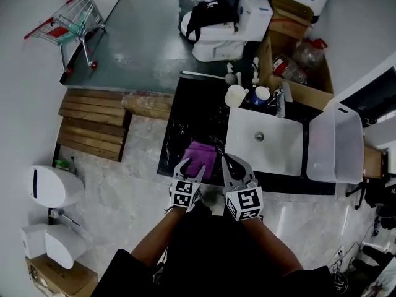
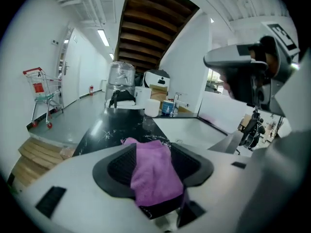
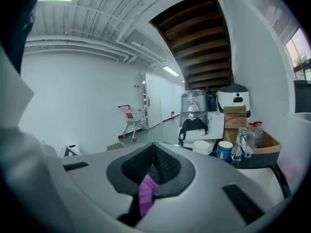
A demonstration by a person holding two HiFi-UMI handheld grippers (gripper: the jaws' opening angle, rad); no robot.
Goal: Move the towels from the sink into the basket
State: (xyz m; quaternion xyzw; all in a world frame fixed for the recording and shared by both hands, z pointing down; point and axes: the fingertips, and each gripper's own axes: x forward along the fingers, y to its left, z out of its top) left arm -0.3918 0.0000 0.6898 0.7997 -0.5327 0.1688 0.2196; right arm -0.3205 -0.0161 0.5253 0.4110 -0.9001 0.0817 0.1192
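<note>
Evidently the carry is half done. The towel is out of the sink and lies bunched on the black counter just left of it. The basket stands well apart, on the sink's far side.

The left gripper is released, its jaws spread with the towel loose between them. The right gripper is clenched on a thin fold of the same towel.

The next move, I judge, calls for lifting on that right-hand pinch and crossing over the basin to the basket. So narrow a hold on limp cloth may slip.

The towel is purple, soft, nappy and crumpled. The counter is glossy, veined stone, and the sink is a smooth white rectangle. The basket is a translucent plastic tub with rounded corners.
</note>
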